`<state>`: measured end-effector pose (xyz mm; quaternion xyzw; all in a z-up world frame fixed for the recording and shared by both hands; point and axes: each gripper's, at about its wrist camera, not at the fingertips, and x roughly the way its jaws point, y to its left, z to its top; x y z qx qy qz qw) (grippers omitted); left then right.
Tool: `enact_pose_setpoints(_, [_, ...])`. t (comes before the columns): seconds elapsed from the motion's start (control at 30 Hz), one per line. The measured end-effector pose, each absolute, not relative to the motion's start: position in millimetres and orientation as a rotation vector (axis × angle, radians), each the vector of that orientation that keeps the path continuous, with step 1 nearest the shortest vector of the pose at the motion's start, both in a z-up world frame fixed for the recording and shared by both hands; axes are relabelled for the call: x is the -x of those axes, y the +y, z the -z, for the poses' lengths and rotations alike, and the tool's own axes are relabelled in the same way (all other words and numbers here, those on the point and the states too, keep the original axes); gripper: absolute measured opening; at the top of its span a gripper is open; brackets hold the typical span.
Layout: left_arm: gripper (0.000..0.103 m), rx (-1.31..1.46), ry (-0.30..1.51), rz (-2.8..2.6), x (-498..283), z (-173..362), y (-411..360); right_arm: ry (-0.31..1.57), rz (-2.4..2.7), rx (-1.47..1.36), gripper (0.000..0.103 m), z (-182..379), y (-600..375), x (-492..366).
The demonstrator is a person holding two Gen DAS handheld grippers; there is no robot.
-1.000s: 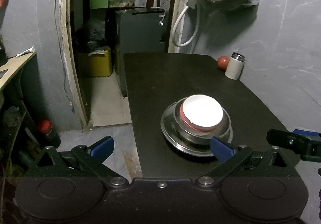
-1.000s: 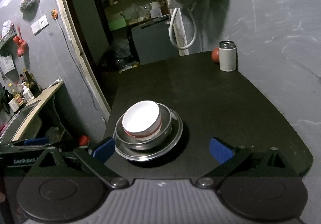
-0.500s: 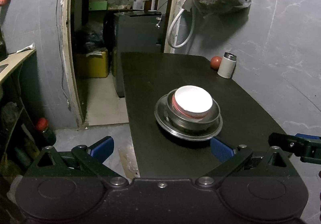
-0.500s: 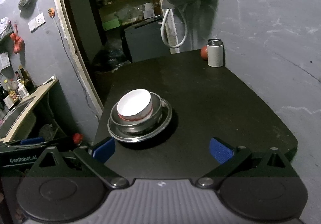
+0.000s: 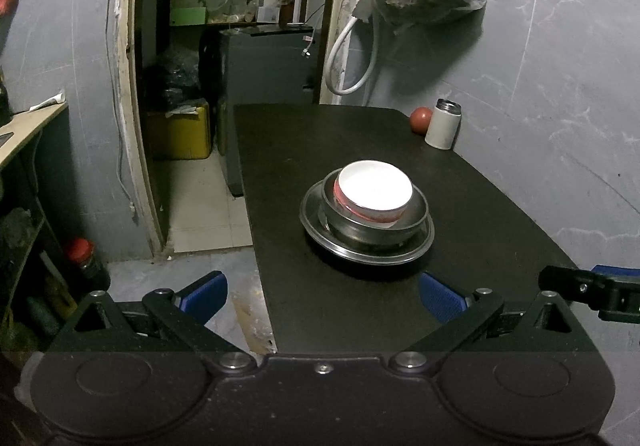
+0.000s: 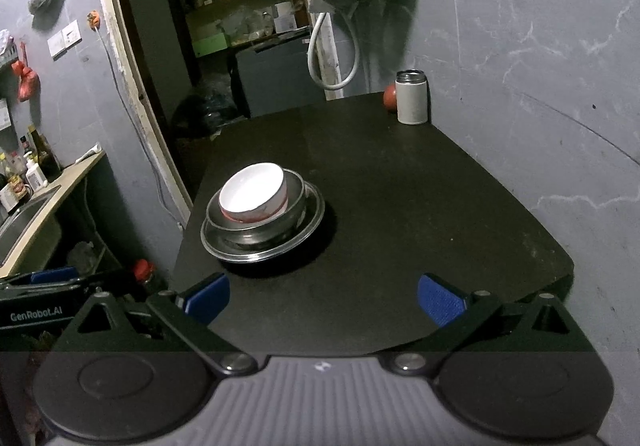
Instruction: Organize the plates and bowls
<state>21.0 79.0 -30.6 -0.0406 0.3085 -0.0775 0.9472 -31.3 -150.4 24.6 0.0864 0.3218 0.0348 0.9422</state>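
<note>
Stack: white bowl [image 5: 375, 191] nested in steel bowl [image 5: 376, 222] on steel plate [image 5: 366, 246], centre frame on black tabletop [image 5: 480, 206]; sits smaller and farther than 1 second earlier. Left gripper [image 5: 322, 296] and right gripper [image 6: 324, 296]: 2 units, jaws spread, empty, both drawn back. White canister [image 6: 411, 97] upper right, unchanged.

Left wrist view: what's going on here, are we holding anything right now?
Nothing is held. The left gripper and the right gripper are both open and empty, short of the stack near the table's front left edge. There the white bowl sits inside the steel bowl, which sits on the steel plate. A white canister and a red ball stand at the far corner, untouched.
</note>
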Motion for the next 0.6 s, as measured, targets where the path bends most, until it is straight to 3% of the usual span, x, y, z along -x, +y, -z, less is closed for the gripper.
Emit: enact_pose_setpoints(0.6, [0.102, 0.082, 0.633, 0.15, -18.5, 33.4, 81.1, 0.665, -0.088, -0.159, 0.103, -24.5, -147.7, 27.3])
